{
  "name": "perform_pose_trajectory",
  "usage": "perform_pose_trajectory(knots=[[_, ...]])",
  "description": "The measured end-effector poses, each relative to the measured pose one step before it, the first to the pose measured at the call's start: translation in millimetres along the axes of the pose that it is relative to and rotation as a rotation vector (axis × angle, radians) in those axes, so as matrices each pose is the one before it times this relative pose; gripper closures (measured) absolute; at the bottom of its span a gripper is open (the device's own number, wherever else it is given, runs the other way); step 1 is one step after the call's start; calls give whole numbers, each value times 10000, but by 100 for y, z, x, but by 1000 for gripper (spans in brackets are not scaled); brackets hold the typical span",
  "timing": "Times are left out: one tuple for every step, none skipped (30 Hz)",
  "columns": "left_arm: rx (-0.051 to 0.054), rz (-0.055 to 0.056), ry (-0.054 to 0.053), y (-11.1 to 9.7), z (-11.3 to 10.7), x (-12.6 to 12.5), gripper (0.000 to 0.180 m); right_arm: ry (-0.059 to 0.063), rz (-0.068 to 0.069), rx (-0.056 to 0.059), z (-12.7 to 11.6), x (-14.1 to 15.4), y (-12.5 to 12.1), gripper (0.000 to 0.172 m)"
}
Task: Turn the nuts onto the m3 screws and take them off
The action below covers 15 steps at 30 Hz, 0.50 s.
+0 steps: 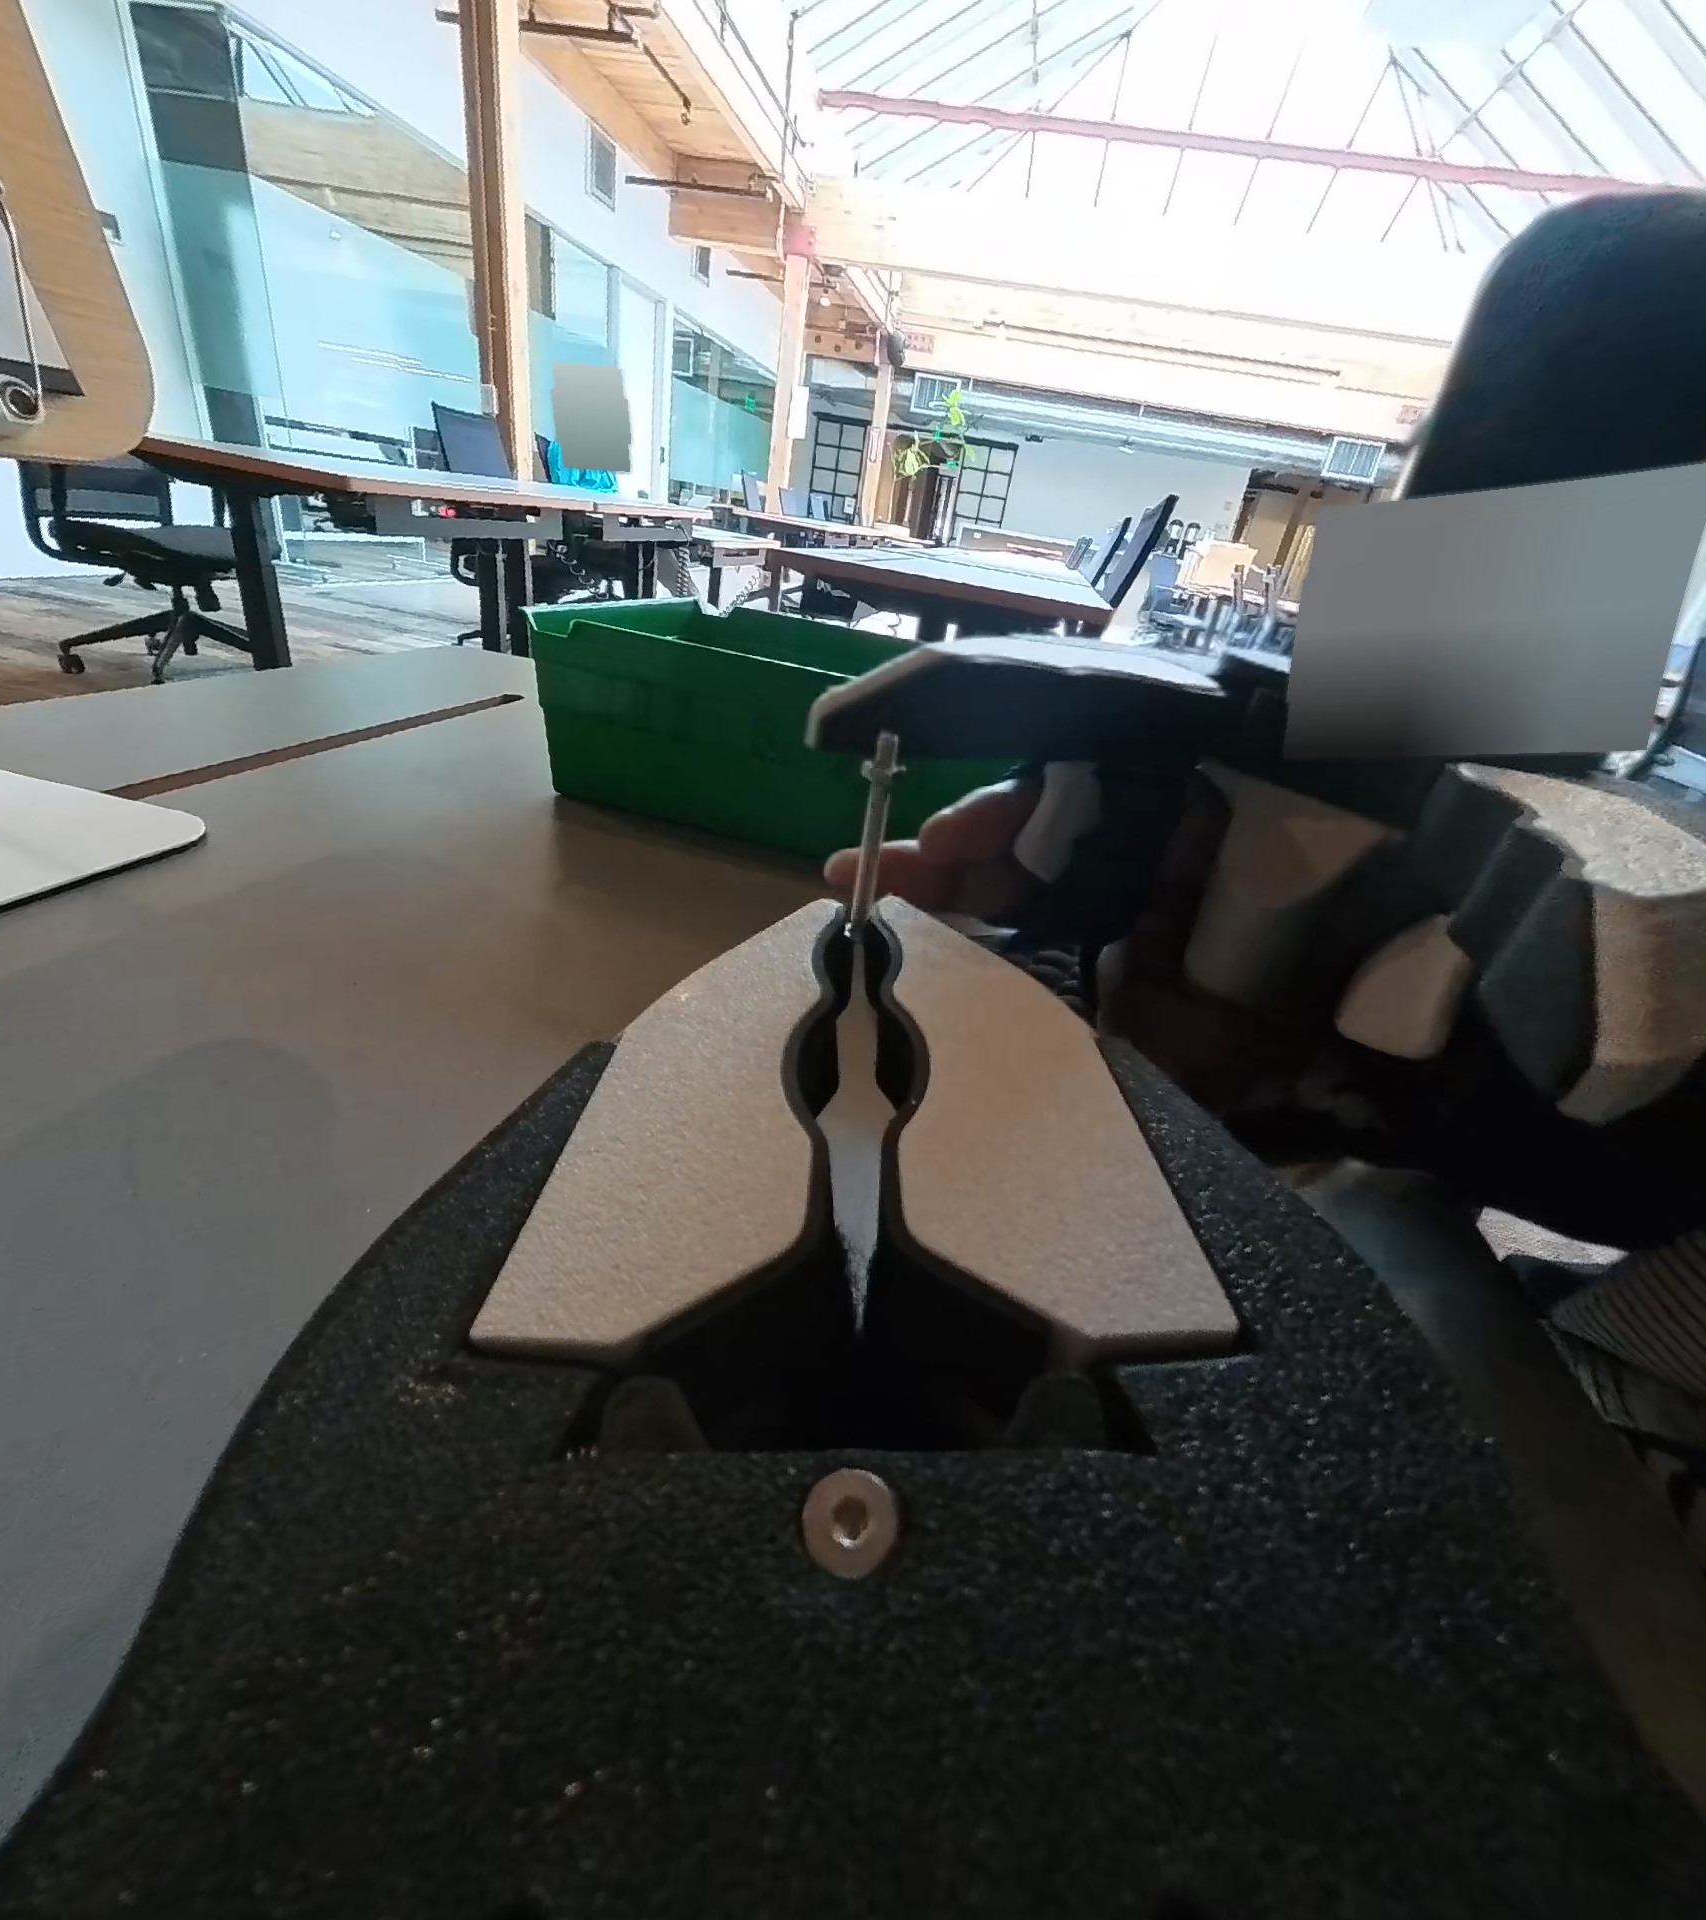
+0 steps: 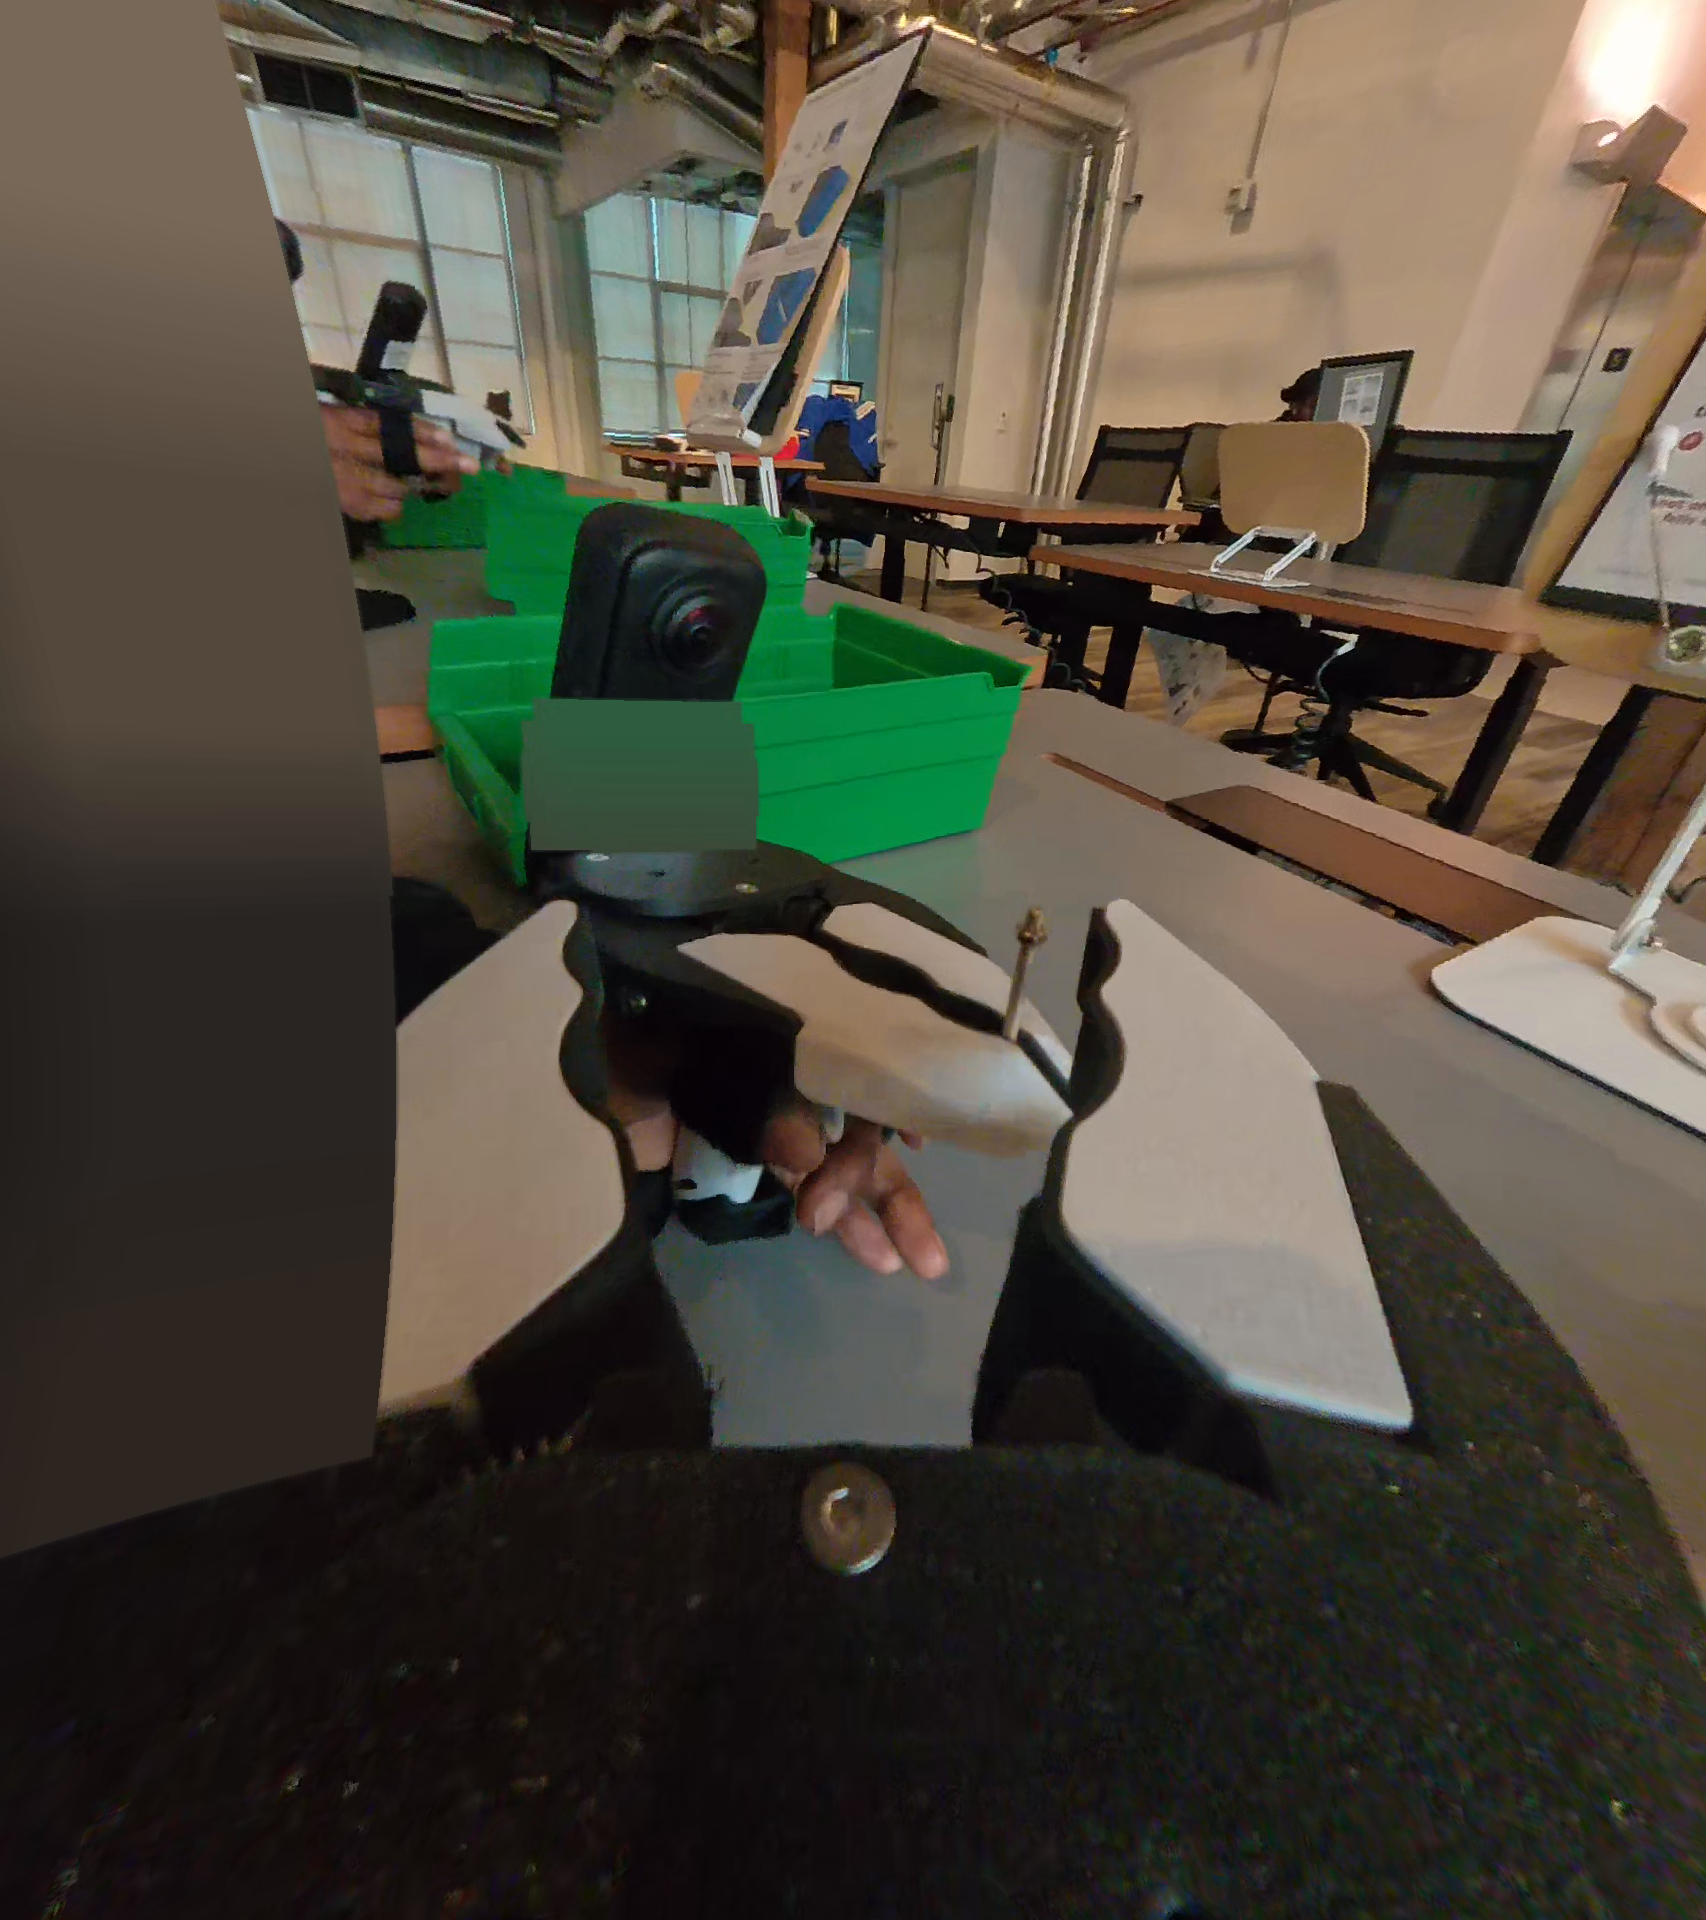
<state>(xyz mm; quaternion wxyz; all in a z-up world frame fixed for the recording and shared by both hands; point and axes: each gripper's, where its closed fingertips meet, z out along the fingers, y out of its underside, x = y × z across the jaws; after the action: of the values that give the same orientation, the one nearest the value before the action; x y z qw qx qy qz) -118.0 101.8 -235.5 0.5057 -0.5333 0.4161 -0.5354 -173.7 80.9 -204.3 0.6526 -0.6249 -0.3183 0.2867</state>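
Observation:
My left gripper [image 1: 857,928] is shut on the lower end of a thin M3 screw [image 1: 870,842]. The screw stands upright out of the fingertips, with a small nut [image 1: 881,774] near its top. My right gripper [image 1: 932,707] hovers just over the screw's top, coming in from the right. In the right wrist view my right gripper [image 2: 838,914] is wide open. The left gripper [image 2: 1025,1049] reaches in between its fingers, holding the screw [image 2: 1020,987] with the nut [image 2: 1033,925]. The nut stands close to the right finger [image 2: 1213,1122], and neither pad touches it.
A green bin [image 1: 683,717] stands on the grey table [image 1: 257,935] behind the grippers; it also shows in the right wrist view [image 2: 880,748]. A white-based board stand [image 1: 28,831] is at the left, and shows at the right in the right wrist view [image 2: 1607,997].

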Motion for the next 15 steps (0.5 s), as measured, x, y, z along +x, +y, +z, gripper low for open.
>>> perform_pose_trajectory(knots=[[-7,3,1,11,15,1,180,-65,3,-23,365,0,61,84],[-3,-7,-4,2,-1,-10,180,-73,-27,-59,352,-50,113,84],[-1,-11,-1,-2,1,-14,180,-69,-22,-70,297,-71,124,84],[0,-10,-2,7,1,-17,180,-79,-12,-41,216,-122,61,83],[4,-9,-10,-8,-6,-17,180,-60,0,-3,127,-141,20,82],[9,-10,-12,-6,-2,-30,180,-3,-17,11,21,-90,-20,83],[13,-11,-21,-21,-20,-32,180,33,-39,-9,-96,-61,-7,83],[8,-13,-20,-8,-12,-49,180,41,-43,-22,-183,-52,20,83],[5,-14,-11,-10,-5,-25,180,37,-41,-34,-235,-62,25,83],[2,-8,-7,-7,-6,-24,180,19,-38,-37,-278,-105,18,83],[3,-2,0,5,2,-1,180,27,-24,-28,-322,-105,17,83],[5,4,-5,-6,-7,0,180,27,-14,-10,-338,-114,5,83],[3,6,2,-2,1,8,180,29,-12,5,-330,-86,-3,83],[-5,4,1,-2,7,1,180,41,-12,24,-288,-16,-22,83],[-11,13,4,20,10,17,180,86,-25,30,-198,113,-37,84]])
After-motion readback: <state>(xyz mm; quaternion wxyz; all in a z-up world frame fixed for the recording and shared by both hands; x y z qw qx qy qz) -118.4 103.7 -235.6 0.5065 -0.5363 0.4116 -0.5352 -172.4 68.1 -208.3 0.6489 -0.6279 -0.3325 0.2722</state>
